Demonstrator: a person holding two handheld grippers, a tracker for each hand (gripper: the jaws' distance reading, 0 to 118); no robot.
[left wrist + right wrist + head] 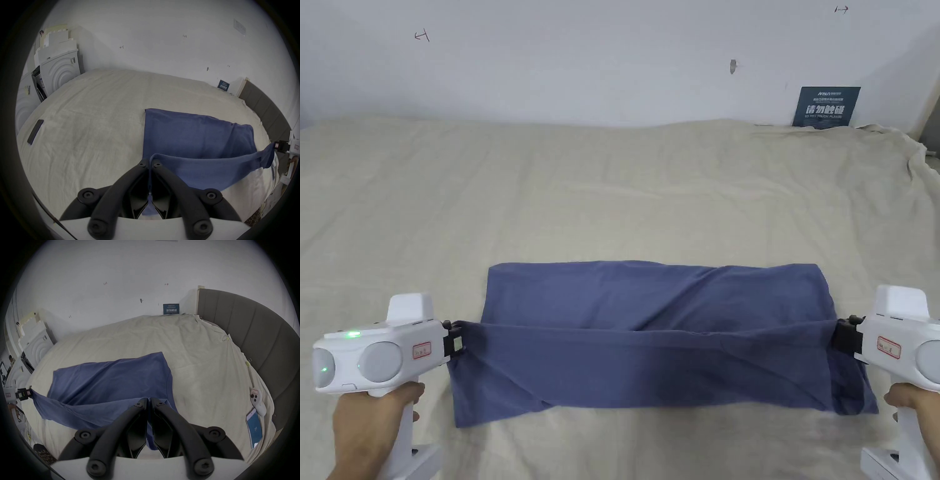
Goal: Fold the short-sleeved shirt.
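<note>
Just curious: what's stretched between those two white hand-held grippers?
In the head view, a raised edge of the blue cotton shirt spans from left gripper to right gripper.

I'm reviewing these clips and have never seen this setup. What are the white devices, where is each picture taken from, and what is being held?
They are hand-held tools with two pinching jaws, one in each of a person's hands. The head view looks down from the person's head; each gripper view rides on its own tool. A blue shirt lies on a bed sheet. The left gripper and right gripper each pinch one end of the shirt's near edge, lifted and stretched between them. A phone lies at the sheet's right.
</note>
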